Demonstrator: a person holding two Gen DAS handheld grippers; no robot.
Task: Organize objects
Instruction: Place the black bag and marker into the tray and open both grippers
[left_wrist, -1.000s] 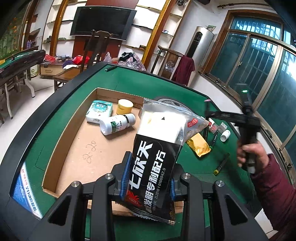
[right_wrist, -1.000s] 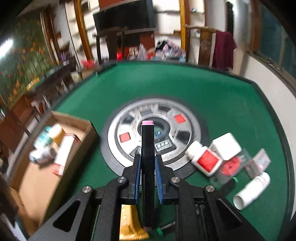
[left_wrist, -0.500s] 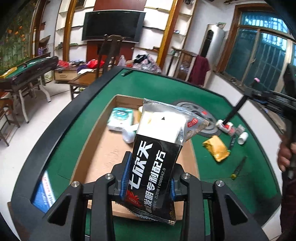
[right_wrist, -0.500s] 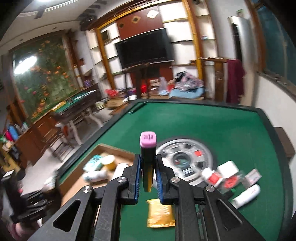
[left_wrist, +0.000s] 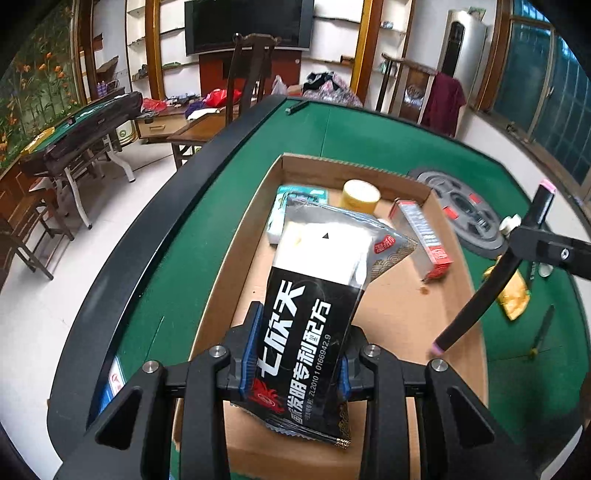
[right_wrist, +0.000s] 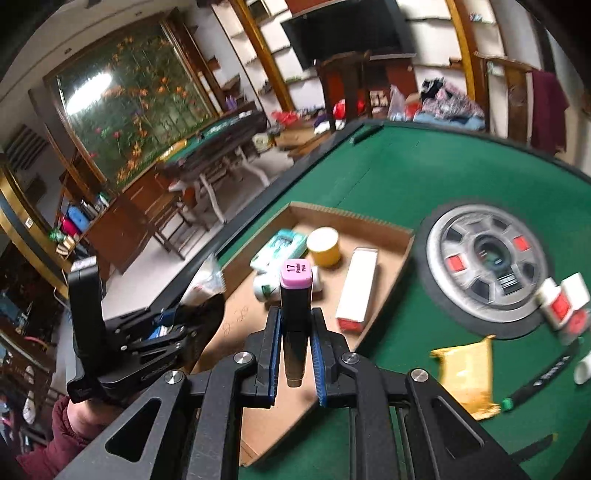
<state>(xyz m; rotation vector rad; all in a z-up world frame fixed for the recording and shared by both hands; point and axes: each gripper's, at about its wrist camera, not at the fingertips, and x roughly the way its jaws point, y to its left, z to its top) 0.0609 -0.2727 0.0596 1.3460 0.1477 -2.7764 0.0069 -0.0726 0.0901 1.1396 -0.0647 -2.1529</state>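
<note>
Mid-delivery: left gripper (left_wrist: 295, 354) fingers clamped on black sachet (left_wrist: 314, 295), right gripper (right_wrist: 293, 343) clenching pink-capped marker (right_wrist: 294, 310), both above cardboard tray (left_wrist: 458, 258). Next up, probably: lower, release inside.

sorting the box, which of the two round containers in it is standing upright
The yellow jar near the box's far wall stands upright on its base. The white bottle beside it lies on its side, partly hidden behind the marker.

The cardboard box (right_wrist: 369, 221) sits on the table (right_wrist: 424, 166), left of the centre disc (right_wrist: 484, 258).
</note>
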